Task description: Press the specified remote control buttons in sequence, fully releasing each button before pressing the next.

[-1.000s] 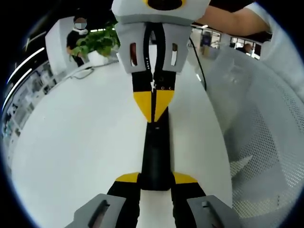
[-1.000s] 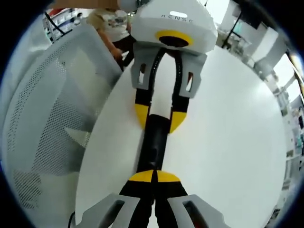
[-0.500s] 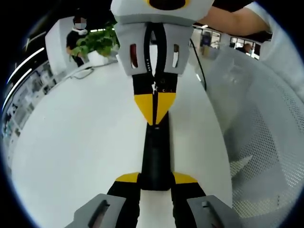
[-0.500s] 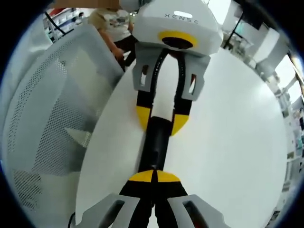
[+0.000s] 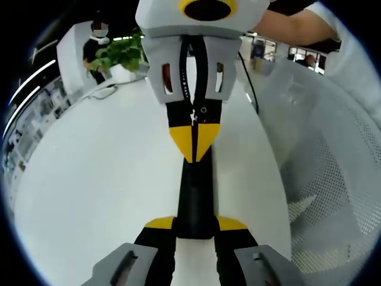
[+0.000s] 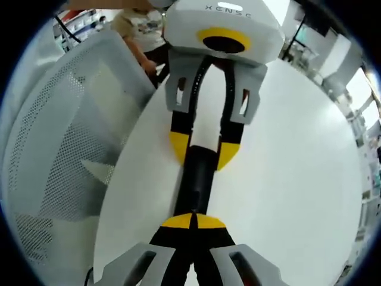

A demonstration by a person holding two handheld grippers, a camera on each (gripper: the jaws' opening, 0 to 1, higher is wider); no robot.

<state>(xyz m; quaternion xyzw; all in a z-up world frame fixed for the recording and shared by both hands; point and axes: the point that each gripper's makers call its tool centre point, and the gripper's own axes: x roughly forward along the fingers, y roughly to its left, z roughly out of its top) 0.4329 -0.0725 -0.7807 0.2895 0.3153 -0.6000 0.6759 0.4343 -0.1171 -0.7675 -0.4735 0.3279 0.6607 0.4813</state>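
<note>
The remote control point(image 5: 194, 199) lies on the white tabletop point(image 5: 89, 179) between my two tongs. My left tongs point(image 5: 194, 225) clamp its near end, I judge to steady it. My right tongs point(image 6: 191, 221), tips pressed together, bear down on its far end, likely pressing a button.

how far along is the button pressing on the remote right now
Done: the left gripper has the remote clamped at one end, over the white table. In hand: the right gripper, shut, has its tips on the remote's face, apparently mid-press. Left: releasing this button and any later ones; how many were pressed cannot be told.
</note>
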